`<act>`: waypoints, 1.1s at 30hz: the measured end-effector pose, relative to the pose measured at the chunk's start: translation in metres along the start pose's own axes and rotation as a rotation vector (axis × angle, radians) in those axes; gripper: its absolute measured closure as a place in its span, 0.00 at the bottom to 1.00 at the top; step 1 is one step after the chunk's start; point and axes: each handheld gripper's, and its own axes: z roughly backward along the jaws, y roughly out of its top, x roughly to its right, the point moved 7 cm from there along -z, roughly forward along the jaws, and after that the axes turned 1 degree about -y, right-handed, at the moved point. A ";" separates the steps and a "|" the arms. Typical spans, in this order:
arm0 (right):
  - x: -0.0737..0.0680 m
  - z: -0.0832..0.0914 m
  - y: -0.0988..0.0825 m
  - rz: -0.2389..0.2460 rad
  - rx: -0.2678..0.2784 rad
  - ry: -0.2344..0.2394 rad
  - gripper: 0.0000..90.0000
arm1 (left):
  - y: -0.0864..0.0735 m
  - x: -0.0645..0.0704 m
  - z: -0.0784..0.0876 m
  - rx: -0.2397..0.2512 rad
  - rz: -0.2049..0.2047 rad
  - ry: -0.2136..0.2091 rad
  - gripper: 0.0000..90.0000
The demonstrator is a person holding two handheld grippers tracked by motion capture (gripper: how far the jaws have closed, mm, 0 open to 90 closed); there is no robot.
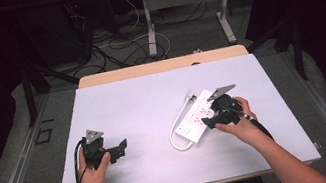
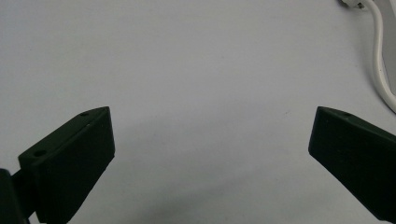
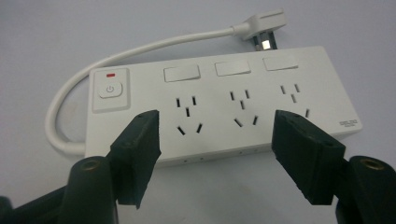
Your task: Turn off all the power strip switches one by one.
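Note:
A white power strip (image 1: 195, 119) lies slantwise on the white table (image 1: 142, 100), right of centre. It has three rocker switches, a power button with a red mark and several sockets (image 3: 224, 100). Its short cable loops round to the plug (image 3: 261, 25) beside its far end. My right gripper (image 1: 208, 123) hovers at the strip's near long side, jaws apart with nothing pressed between them (image 3: 215, 135). My left gripper (image 1: 119, 150) rests at the table's left, open over bare surface (image 2: 212, 135), with the strip's cable (image 2: 380, 60) at that view's right edge.
The table's far edge shows a wooden strip (image 1: 161, 65). Beyond it stand the white legs of another desk (image 1: 150, 32) and loose cables on the floor (image 1: 113, 49). Dark curtains close off both sides.

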 end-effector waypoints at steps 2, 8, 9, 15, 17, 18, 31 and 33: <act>-0.003 -0.002 0.002 -0.008 -0.001 0.002 0.38 | 0.000 0.000 0.000 0.000 0.000 0.000 0.00; -0.012 -0.007 0.007 0.003 -0.013 0.030 0.42 | 0.000 0.000 0.000 -0.001 -0.005 0.001 0.00; -0.013 -0.008 0.007 0.010 -0.019 0.034 0.43 | 0.000 0.000 -0.001 -0.002 -0.005 0.001 0.00; -0.022 -0.016 0.011 0.001 -0.031 0.072 0.59 | -0.001 -0.001 -0.001 -0.005 -0.007 0.002 0.00; -0.025 -0.018 0.012 0.016 -0.044 0.087 0.64 | -0.001 -0.001 -0.001 -0.006 -0.009 0.004 0.00; -0.027 -0.020 0.013 0.030 -0.042 0.096 0.66 | -0.001 -0.001 -0.001 -0.006 -0.009 0.004 0.00; -0.048 -0.036 0.021 0.039 -0.080 0.139 0.94 | -0.001 -0.001 -0.002 0.000 -0.005 0.005 0.00; -0.050 -0.037 0.022 0.048 -0.094 0.144 0.99 | -0.001 -0.002 -0.001 -0.014 -0.007 -0.002 0.00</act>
